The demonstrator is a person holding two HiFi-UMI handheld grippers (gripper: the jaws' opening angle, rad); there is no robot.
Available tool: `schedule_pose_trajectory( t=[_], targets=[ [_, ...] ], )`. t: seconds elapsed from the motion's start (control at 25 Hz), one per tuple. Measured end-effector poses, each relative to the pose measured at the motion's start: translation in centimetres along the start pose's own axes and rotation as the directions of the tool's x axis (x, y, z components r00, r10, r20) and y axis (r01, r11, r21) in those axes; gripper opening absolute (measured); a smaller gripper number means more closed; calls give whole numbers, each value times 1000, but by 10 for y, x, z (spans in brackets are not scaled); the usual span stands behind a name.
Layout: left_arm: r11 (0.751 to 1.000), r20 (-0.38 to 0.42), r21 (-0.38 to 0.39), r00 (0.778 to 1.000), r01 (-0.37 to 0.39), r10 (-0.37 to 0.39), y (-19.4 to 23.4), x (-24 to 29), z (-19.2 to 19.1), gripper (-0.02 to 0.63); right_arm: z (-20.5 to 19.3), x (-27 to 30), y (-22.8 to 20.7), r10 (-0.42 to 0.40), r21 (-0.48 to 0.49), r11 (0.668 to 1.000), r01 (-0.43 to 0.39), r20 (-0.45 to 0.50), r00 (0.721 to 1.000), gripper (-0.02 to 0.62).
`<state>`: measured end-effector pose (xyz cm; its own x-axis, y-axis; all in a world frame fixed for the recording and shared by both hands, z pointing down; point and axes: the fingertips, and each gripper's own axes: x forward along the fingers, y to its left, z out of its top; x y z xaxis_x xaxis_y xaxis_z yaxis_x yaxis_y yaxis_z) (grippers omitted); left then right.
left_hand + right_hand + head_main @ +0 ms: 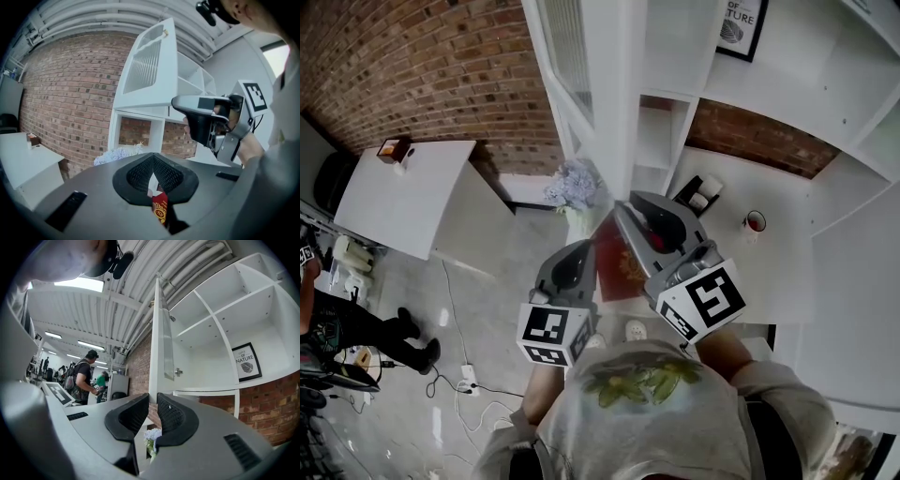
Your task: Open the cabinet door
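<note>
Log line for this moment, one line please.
right gripper: shut on cabinet door edge | door: swung open | left gripper: shut, empty

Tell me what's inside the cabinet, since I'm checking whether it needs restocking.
The white shelves look bare apart from a framed print in a lower compartment. The open door, seen edge-on, hides anything left of it.
</note>
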<state>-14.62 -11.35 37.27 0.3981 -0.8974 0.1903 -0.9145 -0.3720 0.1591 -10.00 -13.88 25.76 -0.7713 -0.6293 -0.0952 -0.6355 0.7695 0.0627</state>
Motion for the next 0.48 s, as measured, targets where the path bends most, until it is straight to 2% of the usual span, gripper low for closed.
schedule_pose_trajectory(
  t=[0.36,0.48],
  targets=[
    [999,-9,-14,999,-33,33,10,-18,-1,11,0,11,26,77,-11,997,-78,-18,997,67],
    [999,17,-8,999,-47,47,14,-23,4,11,1,14,30,89,-4,996,-89,-15,996,67]
  ],
)
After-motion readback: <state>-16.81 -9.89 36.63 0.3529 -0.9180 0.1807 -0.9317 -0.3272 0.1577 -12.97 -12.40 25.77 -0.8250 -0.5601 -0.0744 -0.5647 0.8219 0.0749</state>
